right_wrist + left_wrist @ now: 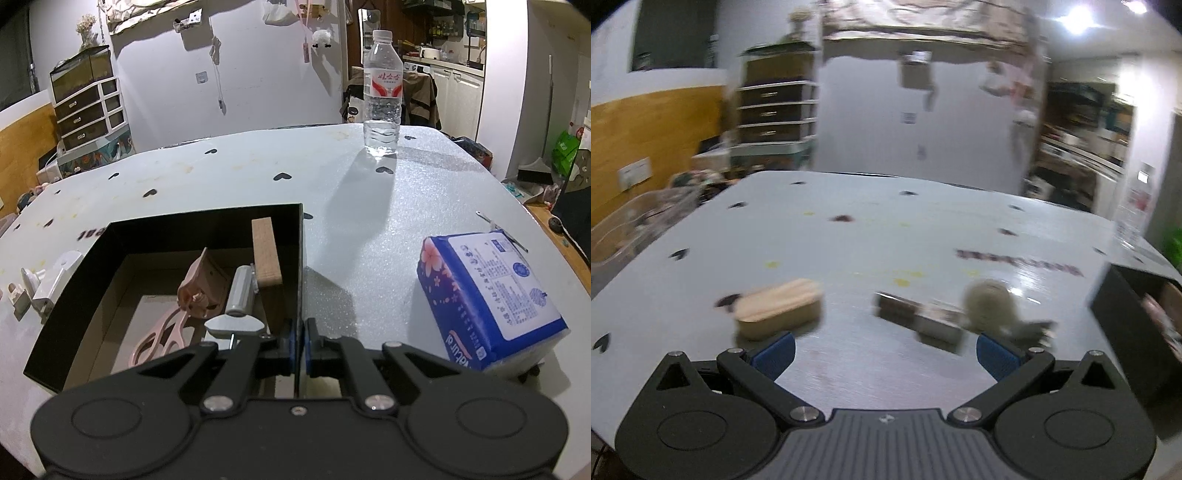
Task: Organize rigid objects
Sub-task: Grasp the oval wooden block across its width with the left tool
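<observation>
White foam sheeting with small dark heart marks covers the table [369,221], and behind it stands a cluttered room with drawers and shelves. At the bottom centre of the right wrist view, the right gripper [299,349] has its blue pads pressed together on the near right wall of the black box [301,266], so it seems to steady the box; inside lie pink scissors [162,332], a white tool [240,291] and a wooden block [266,251] that leans on the right wall. A blue tissue pack [491,295] sits at lower right; a water bottle [382,92] stands far back, upper centre.

In the blurred left wrist view, the left gripper [884,352] is spread wide and holds nothing; just ahead lie a wooden oval piece [779,308] at lower left, a dark bar-shaped thing [916,319] in the centre and a grey lump [988,308] touching its right end; what these two are cannot be told.

For a good pick, the left gripper should probably choose one item, centre both pads on its narrow sides, and close only when the motion settles; the right should hold the box firm.
</observation>
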A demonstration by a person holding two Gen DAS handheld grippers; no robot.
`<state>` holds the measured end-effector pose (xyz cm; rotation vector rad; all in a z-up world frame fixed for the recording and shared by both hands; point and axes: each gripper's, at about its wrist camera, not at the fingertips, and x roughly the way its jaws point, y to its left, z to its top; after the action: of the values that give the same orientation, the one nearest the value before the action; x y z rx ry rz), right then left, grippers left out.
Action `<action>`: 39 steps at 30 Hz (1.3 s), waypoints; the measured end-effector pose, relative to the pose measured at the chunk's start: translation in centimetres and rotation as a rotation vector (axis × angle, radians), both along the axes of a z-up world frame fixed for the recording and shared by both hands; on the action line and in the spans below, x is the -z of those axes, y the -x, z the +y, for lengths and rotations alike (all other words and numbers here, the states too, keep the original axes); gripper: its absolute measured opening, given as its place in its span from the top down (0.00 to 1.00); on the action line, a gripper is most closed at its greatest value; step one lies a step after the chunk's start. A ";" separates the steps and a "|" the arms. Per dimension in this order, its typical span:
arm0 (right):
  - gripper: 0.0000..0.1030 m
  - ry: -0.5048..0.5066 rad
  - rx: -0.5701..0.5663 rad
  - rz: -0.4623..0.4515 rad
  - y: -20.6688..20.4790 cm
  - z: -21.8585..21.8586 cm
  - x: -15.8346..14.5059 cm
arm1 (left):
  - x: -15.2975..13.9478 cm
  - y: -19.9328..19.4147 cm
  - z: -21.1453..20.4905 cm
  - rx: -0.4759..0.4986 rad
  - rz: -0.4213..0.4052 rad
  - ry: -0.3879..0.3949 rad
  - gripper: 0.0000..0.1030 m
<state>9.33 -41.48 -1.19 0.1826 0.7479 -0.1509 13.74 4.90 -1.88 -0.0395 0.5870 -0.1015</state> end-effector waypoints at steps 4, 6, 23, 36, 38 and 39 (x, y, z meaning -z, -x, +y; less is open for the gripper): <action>0.95 0.013 0.008 -0.005 0.1 0.3 0.1 | 0.5 -2.2 1.7 -0.143 0.007 0.012 0.00; 0.95 0.017 0.009 -0.009 0.2 0.4 0.1 | 0.7 -3.4 2.5 -0.216 0.023 0.030 0.00; 0.95 -0.005 0.014 -0.019 0.4 0.2 0.1 | 3.3 -10.0 4.1 -0.453 0.122 0.021 0.00; 0.95 -0.003 0.013 -0.017 0.3 0.3 0.1 | 3.3 -9.0 3.9 -0.432 0.074 0.013 0.15; 0.95 -0.004 0.014 -0.017 0.4 0.3 0.1 | 3.2 -8.4 3.9 -0.415 0.071 0.035 0.15; 0.95 -0.004 0.014 -0.017 0.3 0.3 0.1 | 3.0 -8.0 3.9 -0.411 0.067 0.055 0.15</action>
<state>8.99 -41.20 -1.31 0.1924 0.7300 -0.1609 21.74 8.80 -4.85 -0.2166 0.6322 0.2836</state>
